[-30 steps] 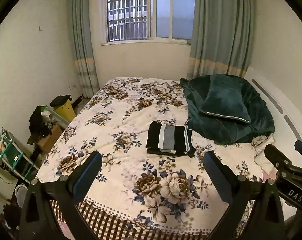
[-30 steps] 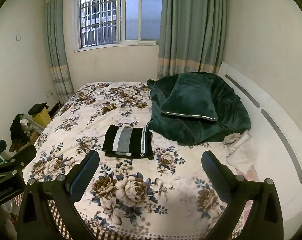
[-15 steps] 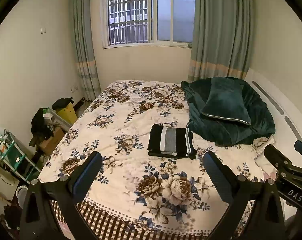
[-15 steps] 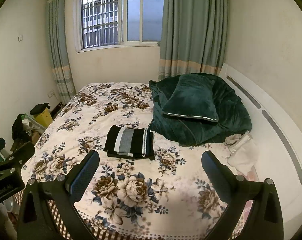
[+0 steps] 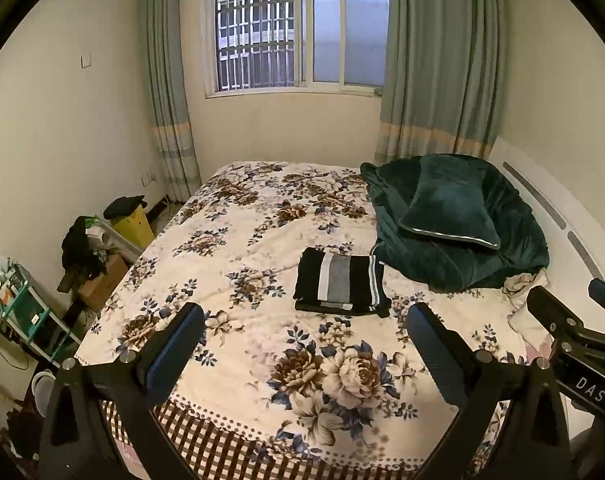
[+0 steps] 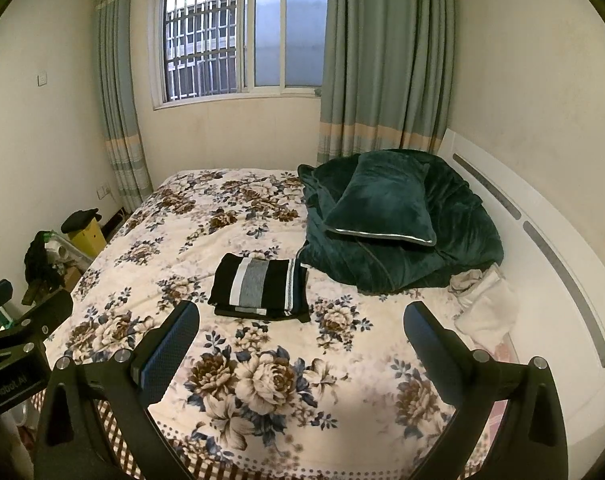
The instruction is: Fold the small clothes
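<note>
A folded black garment with white and grey stripes (image 5: 340,282) lies flat on the floral bedspread (image 5: 262,240), in the middle of the bed. It also shows in the right wrist view (image 6: 260,286). My left gripper (image 5: 304,338) is open and empty, held back above the foot of the bed, well short of the garment. My right gripper (image 6: 300,336) is open and empty too, at about the same distance. Each gripper's body shows at the edge of the other's view.
A dark green blanket with a pillow (image 5: 450,216) is heaped at the right, beside the white headboard (image 6: 542,248). A crumpled white cloth (image 6: 482,300) lies near it. Boxes, a yellow bin (image 5: 130,220) and a shelf stand on the floor at left.
Both grippers have tilted up and drawn back a little; the bed and garment sit lower in both views. The garment has not moved. The jaws stay open.
</note>
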